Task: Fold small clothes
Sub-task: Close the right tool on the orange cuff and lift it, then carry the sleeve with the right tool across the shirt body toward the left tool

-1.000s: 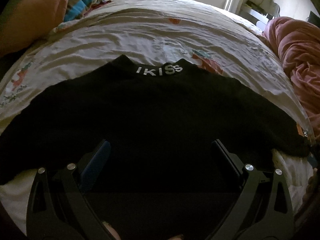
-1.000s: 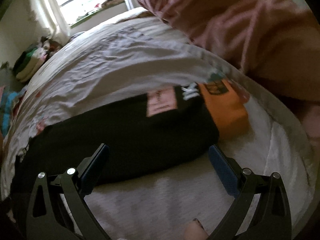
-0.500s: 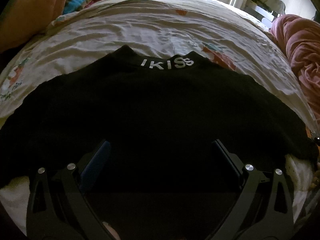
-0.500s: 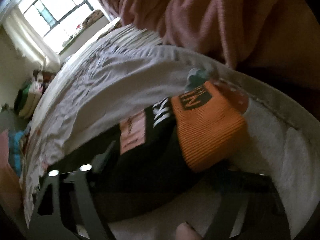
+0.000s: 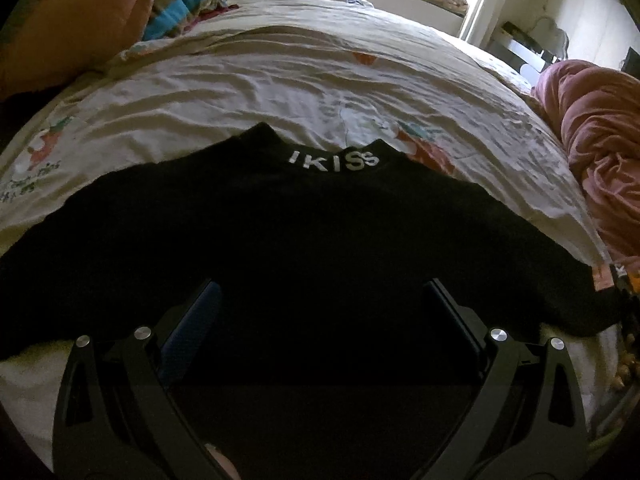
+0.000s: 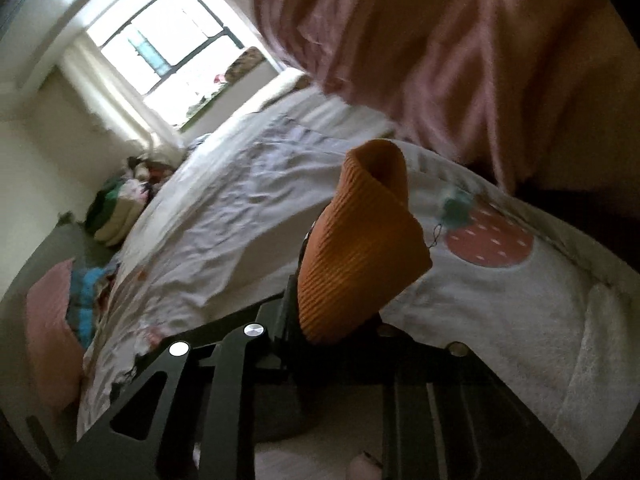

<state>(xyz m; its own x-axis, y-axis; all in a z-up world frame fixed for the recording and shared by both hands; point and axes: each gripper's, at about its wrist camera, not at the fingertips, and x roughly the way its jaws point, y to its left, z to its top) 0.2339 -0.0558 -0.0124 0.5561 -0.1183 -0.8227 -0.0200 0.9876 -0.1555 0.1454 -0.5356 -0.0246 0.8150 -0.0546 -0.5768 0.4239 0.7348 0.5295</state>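
Note:
A black sweater (image 5: 304,232) with white "IKISS" lettering at the collar lies spread flat on the bed, collar away from me. My left gripper (image 5: 320,300) is open, its jaws wide apart just above the sweater's lower body. In the right wrist view my right gripper (image 6: 316,312) is shut on the sweater's orange ribbed cuff (image 6: 360,248) and holds it lifted off the sheet, the cuff standing up between the jaws. The sleeve end with the cuff shows at the far right of the left wrist view (image 5: 616,276).
The bed has a cream sheet (image 5: 280,92) printed with strawberries. A pink blanket (image 5: 600,152) is heaped along the right side. Pillows and folded clothes (image 5: 176,8) lie at the head of the bed, under a window (image 6: 160,52).
My right gripper has closed on the orange cuff and lifted it off the bed while tilting. My left gripper has stayed open over the sweater, drawing back slightly.

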